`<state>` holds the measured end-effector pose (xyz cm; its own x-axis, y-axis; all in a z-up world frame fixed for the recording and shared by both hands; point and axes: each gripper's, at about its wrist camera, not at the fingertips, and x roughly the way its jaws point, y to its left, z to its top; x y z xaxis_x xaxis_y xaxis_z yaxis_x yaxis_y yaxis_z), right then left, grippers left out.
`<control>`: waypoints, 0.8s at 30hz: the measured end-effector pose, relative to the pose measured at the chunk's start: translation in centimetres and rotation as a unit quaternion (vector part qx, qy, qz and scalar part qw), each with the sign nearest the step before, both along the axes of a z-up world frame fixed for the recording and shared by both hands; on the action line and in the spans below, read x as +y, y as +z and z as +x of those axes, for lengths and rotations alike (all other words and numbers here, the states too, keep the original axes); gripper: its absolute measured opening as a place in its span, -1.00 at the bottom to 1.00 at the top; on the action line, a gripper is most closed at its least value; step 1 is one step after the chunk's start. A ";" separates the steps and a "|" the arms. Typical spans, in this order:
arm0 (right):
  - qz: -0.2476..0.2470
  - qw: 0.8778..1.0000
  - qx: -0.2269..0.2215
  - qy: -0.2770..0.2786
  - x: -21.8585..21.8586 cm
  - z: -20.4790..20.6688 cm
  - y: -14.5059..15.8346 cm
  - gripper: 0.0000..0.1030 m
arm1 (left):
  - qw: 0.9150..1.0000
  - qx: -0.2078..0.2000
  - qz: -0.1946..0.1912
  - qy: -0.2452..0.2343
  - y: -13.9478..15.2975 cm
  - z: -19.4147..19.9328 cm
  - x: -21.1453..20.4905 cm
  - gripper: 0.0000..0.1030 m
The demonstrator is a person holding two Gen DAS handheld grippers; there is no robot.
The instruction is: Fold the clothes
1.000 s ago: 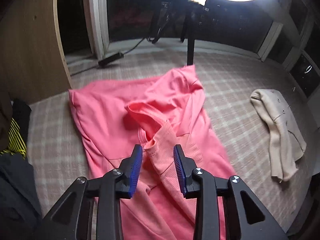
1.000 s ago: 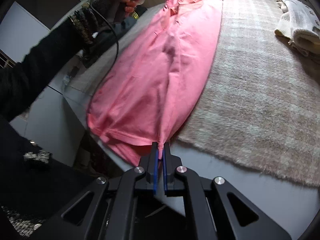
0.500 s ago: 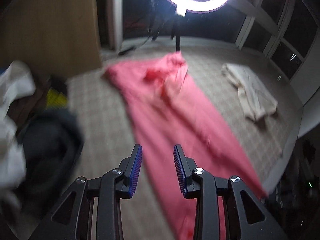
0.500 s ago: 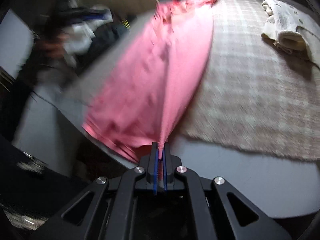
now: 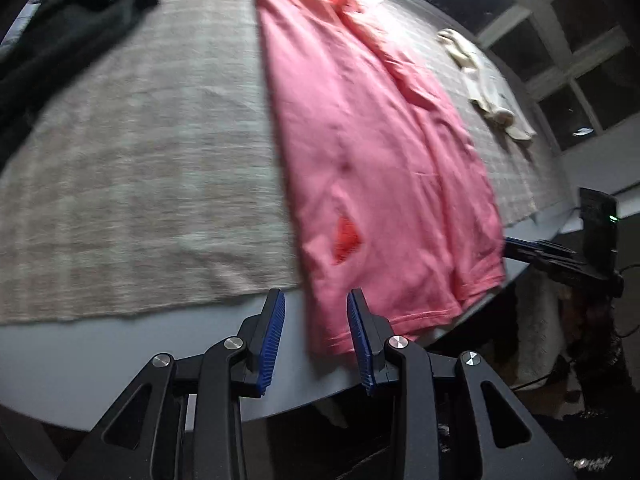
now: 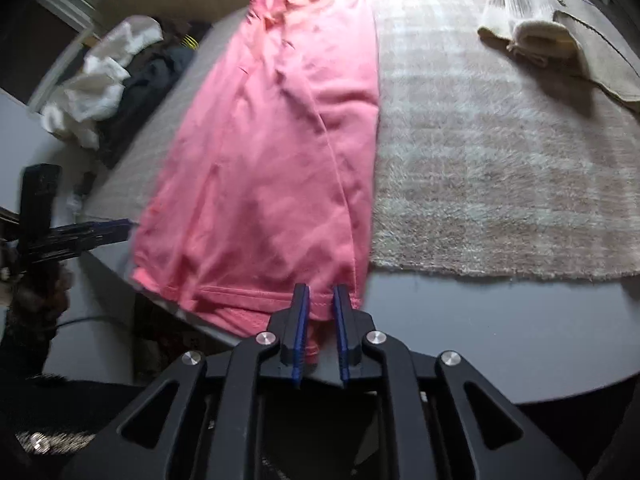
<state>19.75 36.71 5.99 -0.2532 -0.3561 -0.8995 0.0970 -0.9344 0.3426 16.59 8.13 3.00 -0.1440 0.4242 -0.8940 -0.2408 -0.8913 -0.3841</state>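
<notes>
A pink garment (image 5: 372, 152) lies stretched lengthwise on a beige plaid blanket (image 5: 140, 160), its hem hanging over the grey table's near edge. My left gripper (image 5: 315, 308) hovers at the hem's left corner. Its jaws are opening, the corner lies loosely between them, and the pads do not press on it. In the right wrist view my right gripper (image 6: 321, 300) is at the hem's right corner (image 6: 320, 312). Its jaws are opening too, and the hem sits slack between the blue pads. Each gripper shows at the edge of the other's view.
A cream garment (image 6: 532, 24) lies folded at the blanket's far right. Dark clothes (image 5: 60, 32) and a white cloth (image 6: 96, 80) are piled at the far left. The grey table edge (image 6: 480, 328) runs just in front of both grippers, with a drop beyond it.
The left gripper swept from the collar end down to the hem by the table's near edge. The right gripper's jaws, shut on the hem before, have parted and the cloth has gone slack.
</notes>
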 end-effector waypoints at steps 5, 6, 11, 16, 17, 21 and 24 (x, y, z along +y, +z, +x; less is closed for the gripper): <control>0.031 0.999 0.023 0.015 -1.5 0.6 0.0 -0.50 | 1.000 0.003 0.000 -0.018 -0.5 1.2 1.4 -0.06; 0.041 0.999 0.026 0.024 -1.9 0.7 0.0 -0.50 | 1.000 0.006 -0.004 -0.025 -0.6 1.4 1.8 -0.05; 0.036 0.998 0.032 0.048 -2.3 1.1 -0.2 -0.51 | 0.999 0.020 -0.021 -0.045 -0.2 1.8 2.8 -0.11; 0.003 0.999 0.025 0.047 -2.3 1.1 -0.4 -0.55 | 0.999 0.016 -0.013 -0.050 -0.6 1.7 2.6 -0.96; -0.001 0.998 0.024 0.052 -2.4 1.2 -0.5 -0.76 | 0.998 0.018 -0.011 -0.054 -0.6 1.8 2.5 -0.96; -0.011 0.997 0.019 0.074 -2.7 1.1 -0.9 -0.94 | 0.998 0.025 0.006 -0.057 -0.2 1.7 1.9 -0.97; -0.036 0.996 0.025 0.073 -2.4 0.6 -0.4 -0.95 | 0.999 0.029 0.027 -0.033 0.8 0.7 1.0 -0.97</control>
